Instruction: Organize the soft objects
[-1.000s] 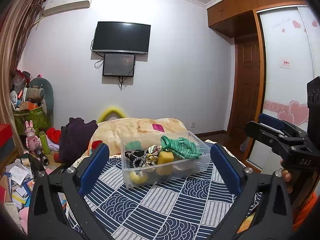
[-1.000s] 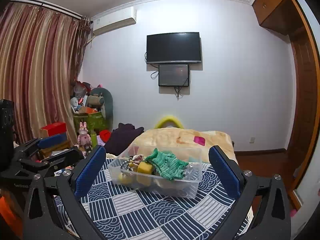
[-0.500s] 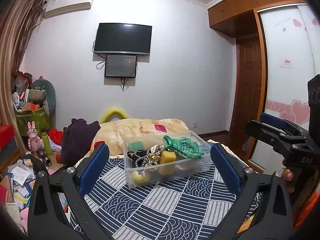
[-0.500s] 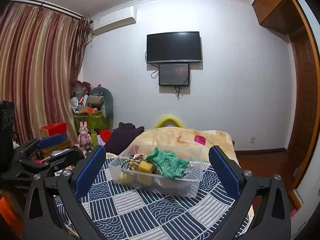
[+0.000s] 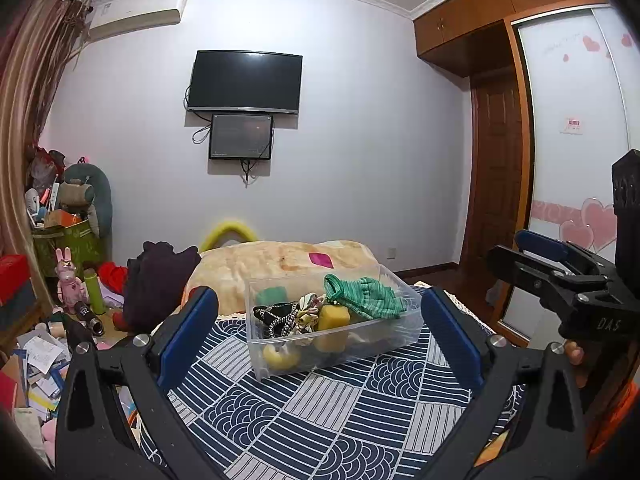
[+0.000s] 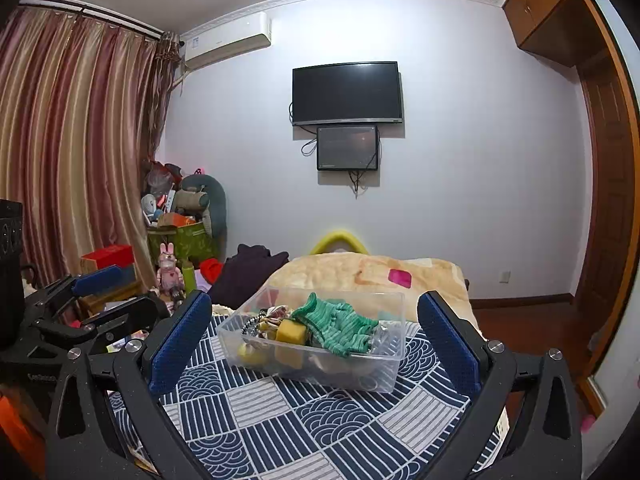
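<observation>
A clear plastic box (image 5: 334, 322) sits on the patterned blue-and-white cover of the bed (image 5: 360, 412), and the soft things lie inside it: a green knitted cloth (image 5: 366, 300) draped over the far right, a yellow sponge (image 5: 333, 317) in the middle, a tangle of patterned bands (image 5: 288, 318) to its left, and a yellow ring (image 5: 280, 356) low against the near wall. No soft thing shows loose on the cover around the box.

Both grippers hold nothing. The left gripper (image 5: 320, 344) stands wide, the box framed between its blue pads at 12 o'clock, near but not touching. The right gripper (image 6: 314, 344) is wide too, the box at 12 o'clock just past its tips.

This fits two stages: the soft things all gathered and both grippers clear of the box, or a box of mixed things about to be sorted out. The pictures do not settle which. Either way, any reach into the box calls for a straight approach over the near wall, and a light pinch, since cloth and sponge would likely give under the pads.
</observation>
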